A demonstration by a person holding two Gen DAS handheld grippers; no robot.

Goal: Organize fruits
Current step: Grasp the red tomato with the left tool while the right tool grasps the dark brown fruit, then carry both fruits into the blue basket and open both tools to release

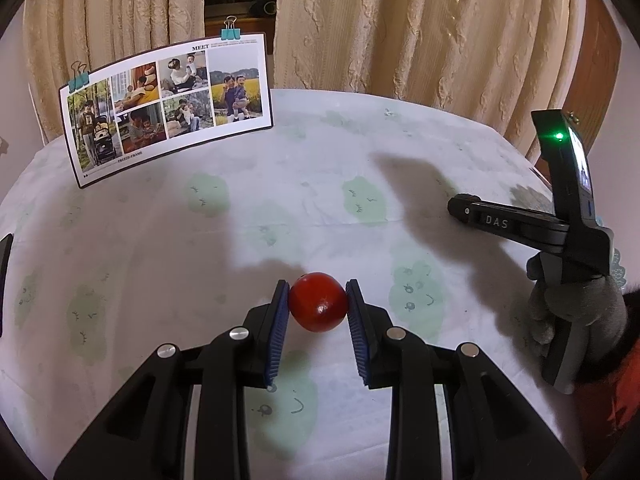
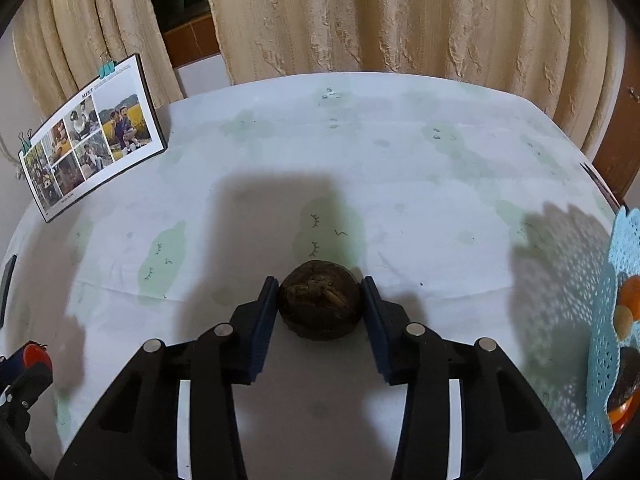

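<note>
In the left wrist view my left gripper [image 1: 317,300] is shut on a round red fruit [image 1: 318,302], its blue pads touching both sides, above the tablecloth [image 1: 280,208]. In the right wrist view my right gripper [image 2: 319,300] is closed around a dark brown round fruit [image 2: 319,304]; both pads sit against its sides. The right gripper's body, in a gloved hand, also shows in the left wrist view [image 1: 568,236]. The left gripper's tip with the red fruit shows at the right view's lower left edge [image 2: 32,360].
A light blue lace basket [image 2: 608,344] with orange and dark fruits stands at the table's right edge. A photo collage card [image 1: 168,108] held by binder clips stands at the back left. Beige curtains [image 1: 400,28] hang behind the table.
</note>
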